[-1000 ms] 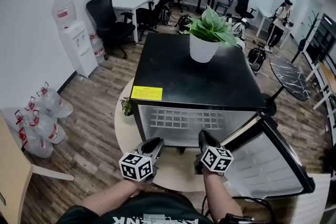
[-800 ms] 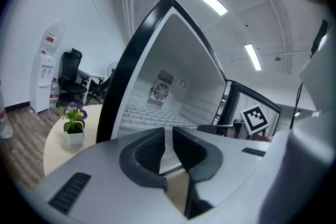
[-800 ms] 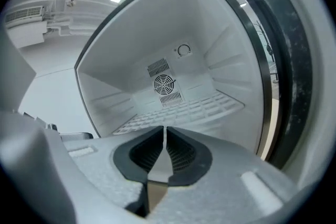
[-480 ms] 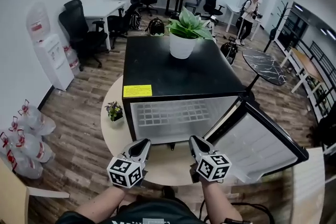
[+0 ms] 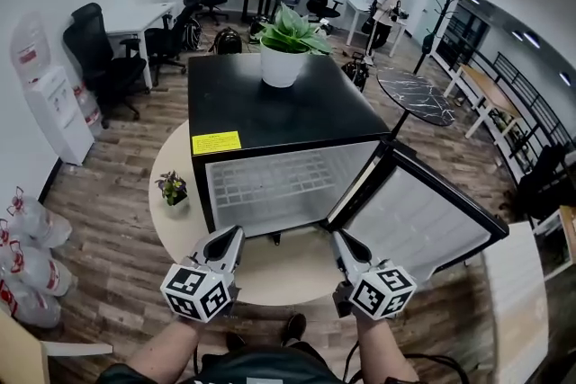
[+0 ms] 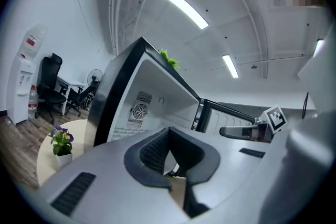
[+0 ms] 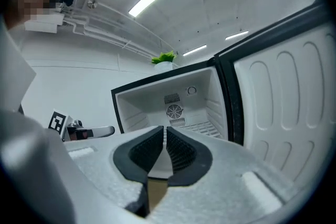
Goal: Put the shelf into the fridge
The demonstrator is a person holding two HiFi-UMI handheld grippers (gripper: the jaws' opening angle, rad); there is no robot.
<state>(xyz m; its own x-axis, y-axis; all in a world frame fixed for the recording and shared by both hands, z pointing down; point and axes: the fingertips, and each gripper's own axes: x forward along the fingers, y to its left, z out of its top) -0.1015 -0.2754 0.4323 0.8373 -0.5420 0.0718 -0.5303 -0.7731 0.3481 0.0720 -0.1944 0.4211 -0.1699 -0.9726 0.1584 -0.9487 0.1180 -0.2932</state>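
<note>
Holding a wire shelf, the fridge stands open, door swung right; left gripper fingers shut, right gripper fingers barely apart, both empty.

Left hand-held gripper and right hand-held gripper: pale grey moulded shells with black ribbed pads. Each bears a white marker cube printed with black squares. Behind the marker cube, a dark green top with white lettering.
</note>
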